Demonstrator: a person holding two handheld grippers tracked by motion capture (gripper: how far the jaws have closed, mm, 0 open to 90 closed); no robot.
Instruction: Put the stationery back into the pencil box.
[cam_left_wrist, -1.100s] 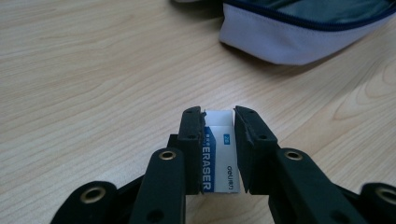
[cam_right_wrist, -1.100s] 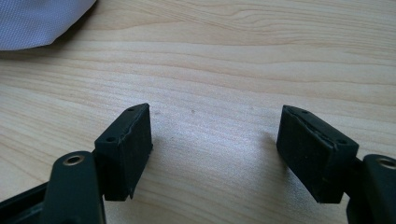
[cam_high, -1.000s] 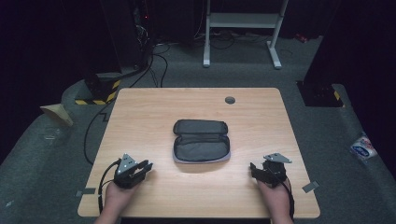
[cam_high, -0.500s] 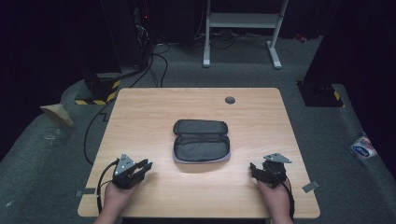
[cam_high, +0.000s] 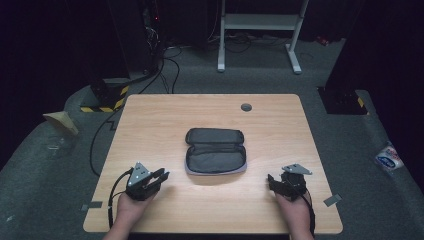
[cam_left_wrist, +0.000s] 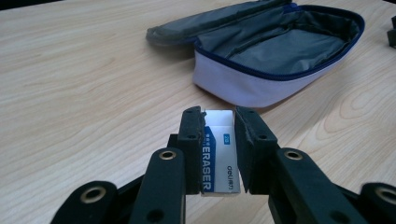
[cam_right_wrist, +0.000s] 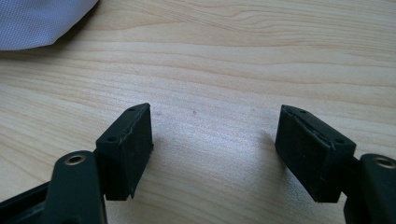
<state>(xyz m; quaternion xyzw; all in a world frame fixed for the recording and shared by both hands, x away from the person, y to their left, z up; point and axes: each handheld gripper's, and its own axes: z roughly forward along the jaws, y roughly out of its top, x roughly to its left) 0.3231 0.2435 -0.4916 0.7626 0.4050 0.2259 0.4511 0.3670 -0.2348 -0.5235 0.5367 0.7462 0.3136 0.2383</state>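
Dark floor and trailing cables ring a pale wooden counter (cam_high: 210, 210), and near its middle lies an unzipped grey pencil case (cam_high: 215, 151), lid flap thrown back toward the far edge, its long axis running side to side across the counter. At the near-left corner the left tool (cam_high: 161, 176) has its jaws pinched on a white-and-blue eraser (cam_left_wrist: 220, 154), which is held lengthwise between the pads with its printed face up. From this tool the case lies ahead and to the right, its open mouth (cam_left_wrist: 285, 46) facing upward and its near white wall turned toward the eraser, with bare wood between them. At the near-right corner the right tool (cam_high: 272, 182) rests low over the counter, jaws spread with nothing between them (cam_right_wrist: 215, 149). Both tools sit roughly equally far from the case, but only the left carries something, so the likely move is forward and rightward over the case's near wall.
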